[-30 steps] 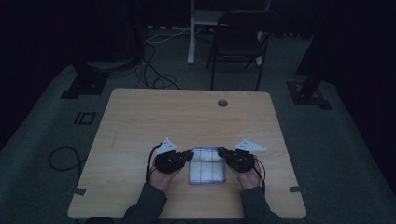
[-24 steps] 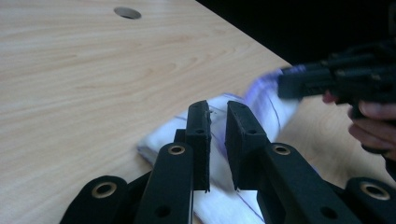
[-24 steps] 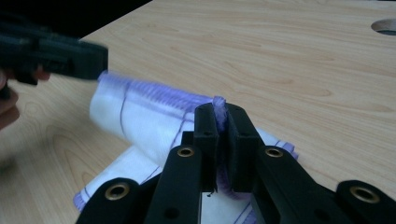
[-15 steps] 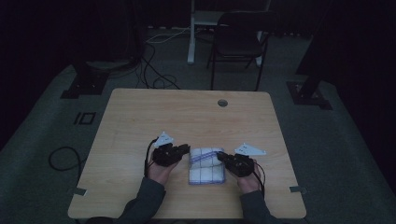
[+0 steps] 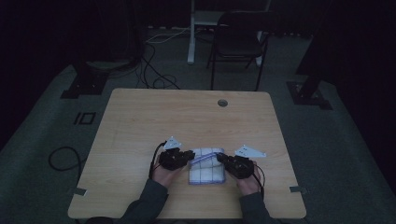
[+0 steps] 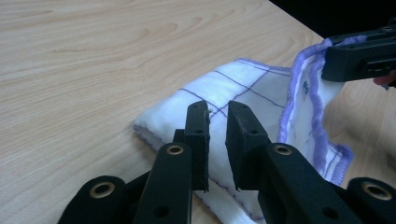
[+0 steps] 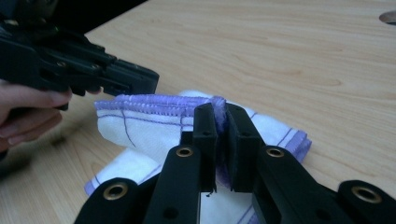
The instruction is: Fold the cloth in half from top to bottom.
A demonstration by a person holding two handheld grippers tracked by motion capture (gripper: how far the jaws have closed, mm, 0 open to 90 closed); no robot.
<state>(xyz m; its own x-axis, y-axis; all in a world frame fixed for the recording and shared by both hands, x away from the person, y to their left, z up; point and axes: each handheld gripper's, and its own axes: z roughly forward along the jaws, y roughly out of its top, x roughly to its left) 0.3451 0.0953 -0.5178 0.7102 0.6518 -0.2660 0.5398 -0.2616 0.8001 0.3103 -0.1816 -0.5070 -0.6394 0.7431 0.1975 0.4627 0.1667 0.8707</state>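
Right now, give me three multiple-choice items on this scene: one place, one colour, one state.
1. Where does the cloth lie on the table?
A. beside the round hole at the far edge
B. close to the person's edge
C. hanging off the left side

2. What colour is the cloth's hem?
A. red
B. green
C. purple

3. What is the right claw doing?
A. shut on the hem, holding it off the table
B. wide open over bare wood
C. shut on a cable

Answers:
1 B: in the high view the cloth sits close to the near edge, far from the hole.
2 C: the stitched border is purple in both gripper views.
3 A: the right gripper view has the purple hem pinched between its jaws.
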